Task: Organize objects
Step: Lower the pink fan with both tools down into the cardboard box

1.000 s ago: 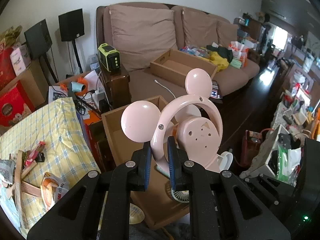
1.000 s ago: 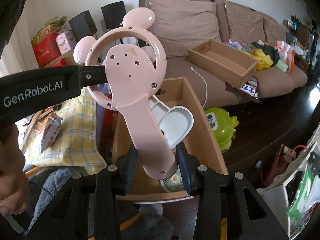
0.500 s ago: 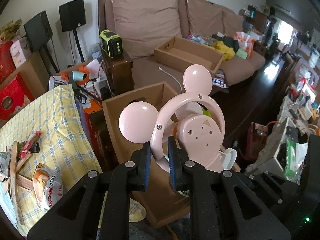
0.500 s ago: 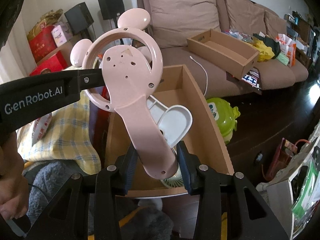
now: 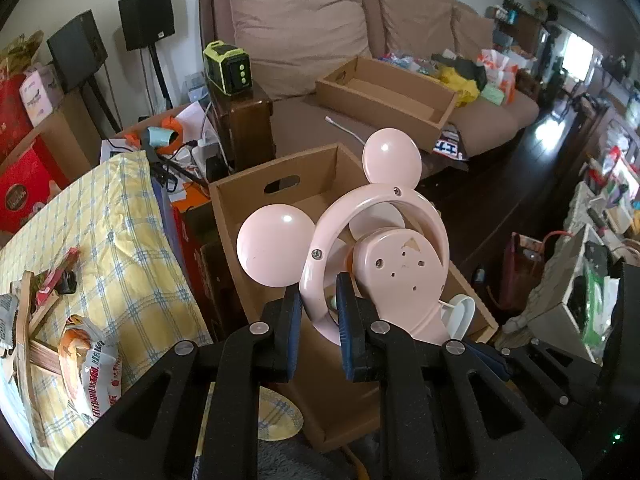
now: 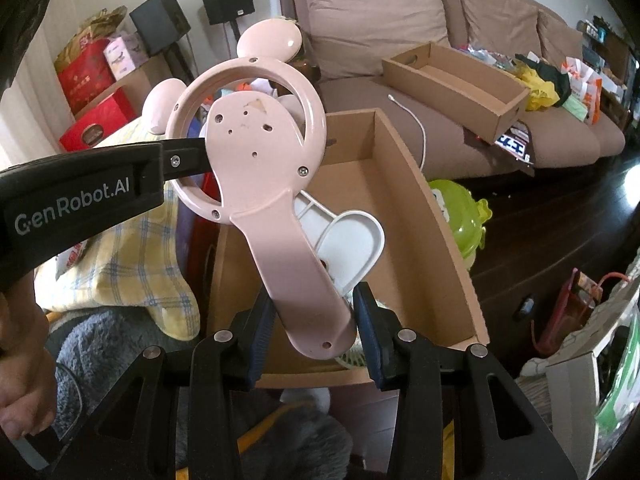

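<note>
Left tongs (image 5: 318, 312) clamped on pink fan (image 5: 384, 256) ring; right tongs (image 6: 314, 322) clamped on handle base. Held side by side, bare left hand (image 6: 20, 380) gripping tool.

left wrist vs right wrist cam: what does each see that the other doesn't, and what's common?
Left wrist only: the green-and-black power unit on the wooden stand, the snack packet on the yellow checked cloth, and the left gripper closed on the fan's ring.

Right wrist only: the lime green container on the floor beside the box, and the right gripper closed on the fan's handle.

Both: the pink mouse-ear fan, the open cardboard box under it, the white fan in that box, and the cardboard tray on the sofa.
</note>
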A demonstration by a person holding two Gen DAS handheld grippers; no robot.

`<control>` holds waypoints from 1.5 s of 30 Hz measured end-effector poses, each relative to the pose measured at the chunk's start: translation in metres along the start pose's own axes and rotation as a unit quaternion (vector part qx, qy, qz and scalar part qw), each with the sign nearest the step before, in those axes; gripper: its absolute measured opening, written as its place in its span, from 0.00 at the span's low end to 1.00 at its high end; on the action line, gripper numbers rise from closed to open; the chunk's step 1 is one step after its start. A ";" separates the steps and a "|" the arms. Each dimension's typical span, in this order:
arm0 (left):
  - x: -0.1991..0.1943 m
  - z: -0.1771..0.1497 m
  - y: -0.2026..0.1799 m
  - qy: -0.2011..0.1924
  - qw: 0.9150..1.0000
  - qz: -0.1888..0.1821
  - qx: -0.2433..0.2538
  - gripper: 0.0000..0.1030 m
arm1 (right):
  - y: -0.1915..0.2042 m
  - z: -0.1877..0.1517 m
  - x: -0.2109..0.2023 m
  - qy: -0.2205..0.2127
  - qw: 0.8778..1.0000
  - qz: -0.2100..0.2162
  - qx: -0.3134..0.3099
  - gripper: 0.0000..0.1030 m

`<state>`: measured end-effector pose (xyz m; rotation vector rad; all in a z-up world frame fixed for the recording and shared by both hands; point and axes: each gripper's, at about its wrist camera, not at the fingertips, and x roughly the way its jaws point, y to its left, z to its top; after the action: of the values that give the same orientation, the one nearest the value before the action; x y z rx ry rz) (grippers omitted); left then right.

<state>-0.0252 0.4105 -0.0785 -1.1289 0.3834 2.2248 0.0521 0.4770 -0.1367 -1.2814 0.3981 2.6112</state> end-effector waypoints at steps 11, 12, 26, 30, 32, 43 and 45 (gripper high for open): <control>0.017 -0.011 0.006 0.022 1.000 0.006 -0.002 0.15 | 0.002 -0.007 0.016 0.023 1.000 0.004 -0.008 0.39; 0.018 -0.012 0.007 0.024 1.000 0.007 -0.003 0.16 | 0.003 -0.007 0.018 0.025 1.000 0.004 -0.008 0.39; 0.030 -0.019 0.010 0.038 0.999 0.011 -0.004 0.15 | 0.001 -0.014 0.034 0.039 0.999 0.017 0.002 0.39; 0.035 -0.020 0.011 0.039 0.999 0.013 -0.007 0.15 | 0.001 -0.014 0.038 0.043 0.999 0.018 0.002 0.39; 0.038 -0.021 0.011 0.041 0.999 0.015 -0.007 0.15 | 0.000 -0.015 0.040 0.045 0.999 0.020 0.003 0.39; 0.049 -0.026 0.011 0.055 0.998 0.015 -0.005 0.15 | -0.002 -0.020 0.053 0.057 0.998 0.029 0.010 0.39; 0.050 -0.027 0.011 0.057 0.998 0.015 -0.006 0.15 | -0.003 -0.021 0.055 0.059 0.998 0.029 0.011 0.39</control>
<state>-0.0380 0.4083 -0.1349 -1.2691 0.4372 2.1971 0.0355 0.4761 -0.1928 -1.4432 0.4886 2.5770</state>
